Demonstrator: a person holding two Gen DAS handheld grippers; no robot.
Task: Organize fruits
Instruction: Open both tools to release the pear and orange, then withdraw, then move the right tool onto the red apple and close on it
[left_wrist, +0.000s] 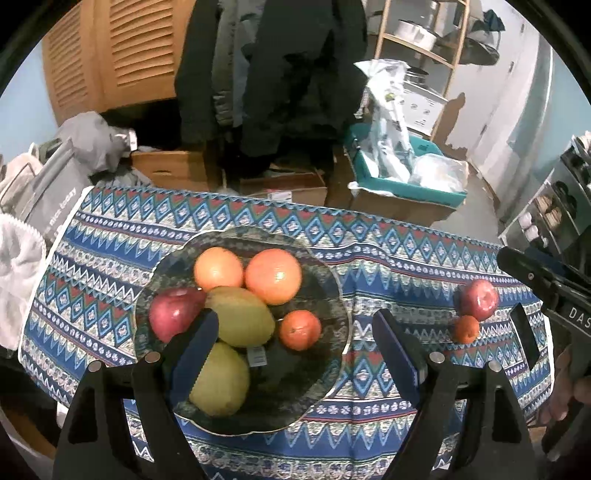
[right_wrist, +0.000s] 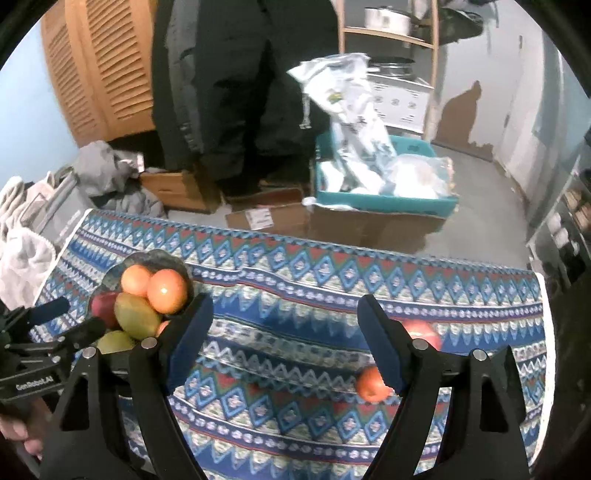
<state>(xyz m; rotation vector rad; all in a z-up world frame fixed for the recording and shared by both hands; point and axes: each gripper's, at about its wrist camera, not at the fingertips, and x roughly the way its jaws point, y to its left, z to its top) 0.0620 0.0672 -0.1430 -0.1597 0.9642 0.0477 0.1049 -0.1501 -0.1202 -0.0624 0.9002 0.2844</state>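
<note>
Left gripper (left_wrist: 295, 334) released over fruit plate (left_wrist: 334, 295); right gripper (right_wrist: 284, 321) released; "GenRobot.AI" marking (right_wrist: 33, 384) legible.

A tablecloth (left_wrist: 406, 266) in blue, white, red and green zigzag and diamond bands carries a dark glass plate (left_wrist: 332, 295) with two orange oranges (left_wrist: 273, 275), a red apple (left_wrist: 173, 317), two yellow-green mangoes (left_wrist: 242, 317) and an orange tangerine (left_wrist: 300, 329). Near the cloth's right edge: a red apple (left_wrist: 479, 299) and an orange tangerine (left_wrist: 466, 328).

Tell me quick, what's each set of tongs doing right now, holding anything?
Left tongs: open, holding nothing, above the glass plate.
Right tongs: open, holding nothing, above the tablecloth.
</note>
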